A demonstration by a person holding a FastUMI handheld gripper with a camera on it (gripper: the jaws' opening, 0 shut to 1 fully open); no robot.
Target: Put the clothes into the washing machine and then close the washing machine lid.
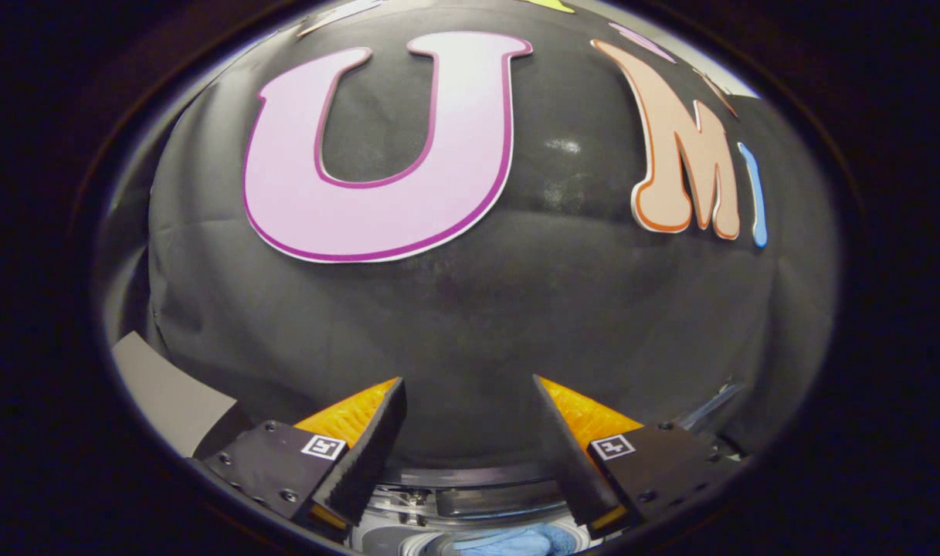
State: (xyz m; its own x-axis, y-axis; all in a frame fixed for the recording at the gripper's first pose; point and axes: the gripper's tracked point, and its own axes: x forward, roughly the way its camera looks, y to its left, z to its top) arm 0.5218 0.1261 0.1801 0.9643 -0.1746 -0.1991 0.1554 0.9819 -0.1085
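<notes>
The gripper (470, 401) stands with its fingers (365, 455) spread wide and nothing held between them; the gap looks straight onto the black cloth wall (470, 309). Each finger mount carries a small square marker tag (323, 446), too coded to read as writing. Just below and between the fingers lies the washing machine (470, 498), its dark curved rim and pale top partly seen, with a blue garment (516, 542) bunched at its near edge. Far left, a grey panel (168, 394) leans by the cloth.

Booth wall (470, 309): matt creased cloth. Washing machine (477, 498): glossy plastic. Clothes (516, 542): soft cloth.
</notes>
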